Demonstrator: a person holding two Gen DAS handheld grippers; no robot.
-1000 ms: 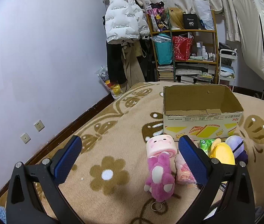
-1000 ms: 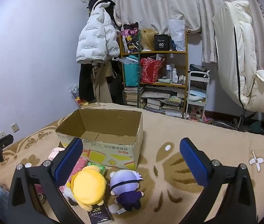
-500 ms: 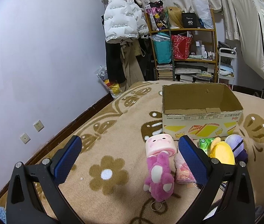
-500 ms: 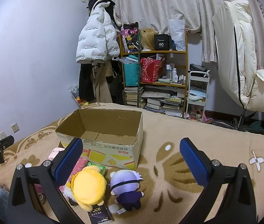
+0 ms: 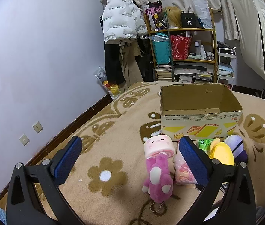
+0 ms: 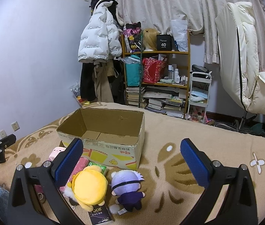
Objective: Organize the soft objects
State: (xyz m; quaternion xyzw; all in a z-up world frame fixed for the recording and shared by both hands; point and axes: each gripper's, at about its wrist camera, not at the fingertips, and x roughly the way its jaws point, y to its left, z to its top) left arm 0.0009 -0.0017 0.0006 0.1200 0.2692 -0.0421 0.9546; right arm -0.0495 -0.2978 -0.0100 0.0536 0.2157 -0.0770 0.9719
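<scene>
2 grippers, left gripper [image 5: 130, 153] and right gripper [image 6: 132, 155], hover spread and empty over plush toys lying just before the empty cardboard box [image 6: 102, 131]; the purple doll [image 6: 127, 189] looks light and squashy, best pinched across its body

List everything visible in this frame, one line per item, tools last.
cardboard box: 1, brown, open and empty, mid-carpet
pink cube plush: 1, pink, in front of the box
magenta plush: 1, magenta, lying against the cube plush
pink packet: 1, pink, beside the magenta plush
green packet: 1, green, at the box's front wall
yellow plush: 1, yellow, near the green packet
purple doll: 1, lilac hair, dark clothes, right of the yellow plush
dark packet: 1, black, nearest the camera
carpet: 1, beige with brown flowers
shelf: 1, wooden, back wall
left tool: open, empty
right tool: open, empty
</scene>
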